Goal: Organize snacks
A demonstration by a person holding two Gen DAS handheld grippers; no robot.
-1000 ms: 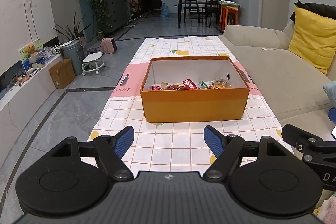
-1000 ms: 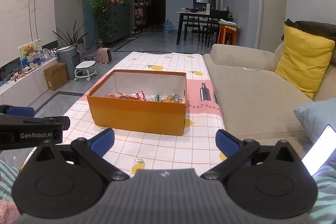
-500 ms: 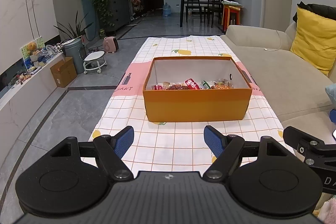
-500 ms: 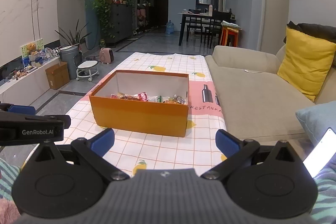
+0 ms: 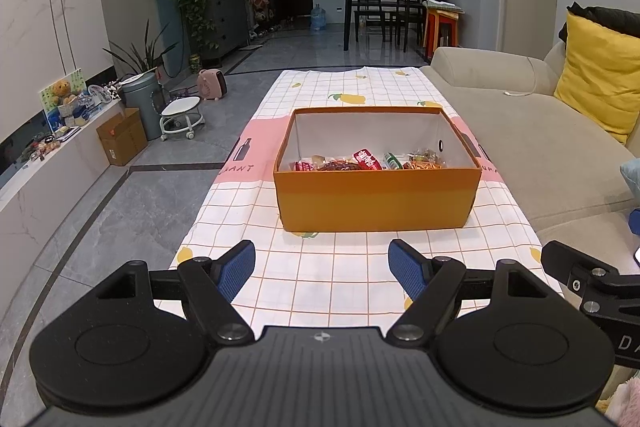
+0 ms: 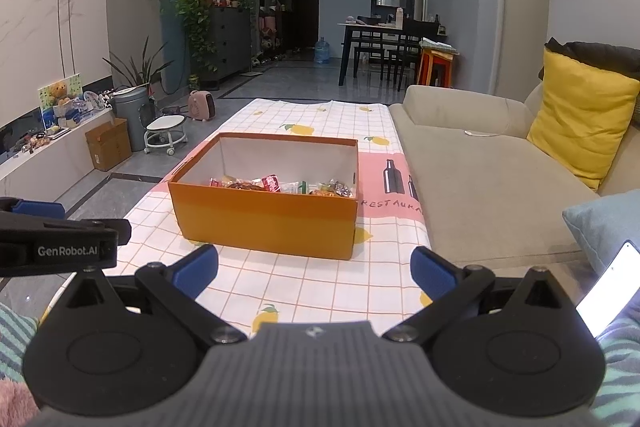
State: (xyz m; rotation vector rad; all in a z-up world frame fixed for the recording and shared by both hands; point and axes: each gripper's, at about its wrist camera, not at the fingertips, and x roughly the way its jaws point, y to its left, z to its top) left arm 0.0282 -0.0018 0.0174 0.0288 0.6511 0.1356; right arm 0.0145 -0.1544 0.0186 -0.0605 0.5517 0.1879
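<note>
Left gripper (image 5: 322,263) and right gripper (image 6: 314,267): both spread wide, holding nothing, above the near end of the checked tablecloth (image 5: 340,267). Beyond them, 1 orange box (image 5: 376,199) sits on the cloth, snack packets (image 5: 368,161) inside. Sofa (image 5: 540,147) runs alongside at right.

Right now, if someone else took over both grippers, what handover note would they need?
Left gripper: open, empty, held short of the box.
Right gripper: open, empty, also short of the box.
Orange cardboard box: open-topped, on the lemon-print tablecloth beside the sofa.
Snack packets: all that can be seen lie loose on the box floor; none on the cloth.
Done: nothing evident. Left: reach in and sort the packets.
</note>
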